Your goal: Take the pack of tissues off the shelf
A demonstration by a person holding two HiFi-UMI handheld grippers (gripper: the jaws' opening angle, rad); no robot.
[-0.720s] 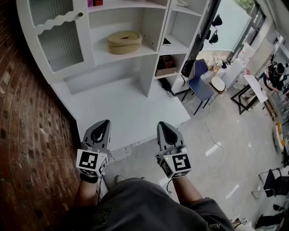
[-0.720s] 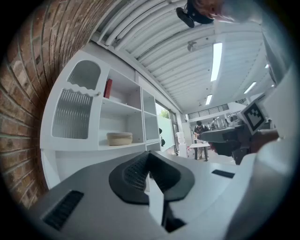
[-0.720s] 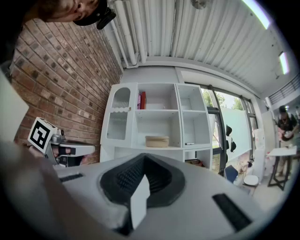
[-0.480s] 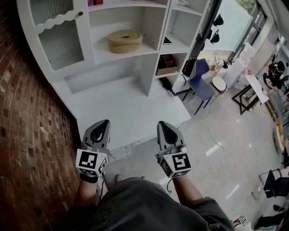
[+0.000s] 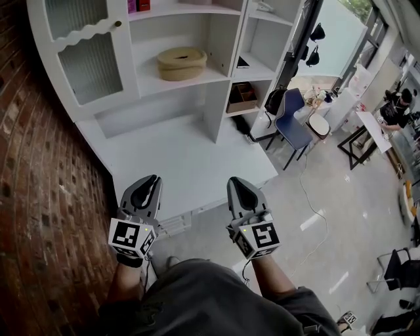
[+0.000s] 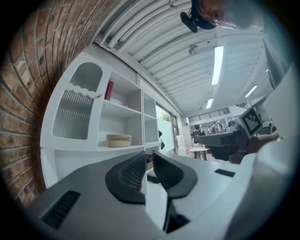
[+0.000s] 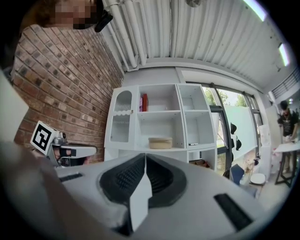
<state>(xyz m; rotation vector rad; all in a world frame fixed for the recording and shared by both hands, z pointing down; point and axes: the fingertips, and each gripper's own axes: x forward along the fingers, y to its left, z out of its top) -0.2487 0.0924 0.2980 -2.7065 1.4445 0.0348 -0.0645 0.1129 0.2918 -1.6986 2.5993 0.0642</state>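
A white shelf unit [image 5: 216, 72] stands against the brick wall. On its top shelf stand a red pack and a pink one [image 5: 137, 5], small and cut off by the frame edge; the same packs [image 7: 143, 102] show in the right gripper view, and the red one [image 6: 109, 90] in the left gripper view. I cannot tell which is the tissues. My left gripper [image 5: 152, 180] and right gripper [image 5: 235, 181] are held level over the near edge of the white counter [image 5: 184, 161], well short of the shelves. Both are shut with nothing between the jaws [image 6: 149, 161] [image 7: 145, 161].
A round tan woven box [image 5: 181, 62] sits on the middle shelf. A wooden crate [image 5: 241, 97] fills a lower right compartment. A ribbed-glass cabinet door [image 5: 88, 62] is at the left. A blue chair [image 5: 292, 121], a floor cable [image 5: 308, 197] and tables lie to the right.
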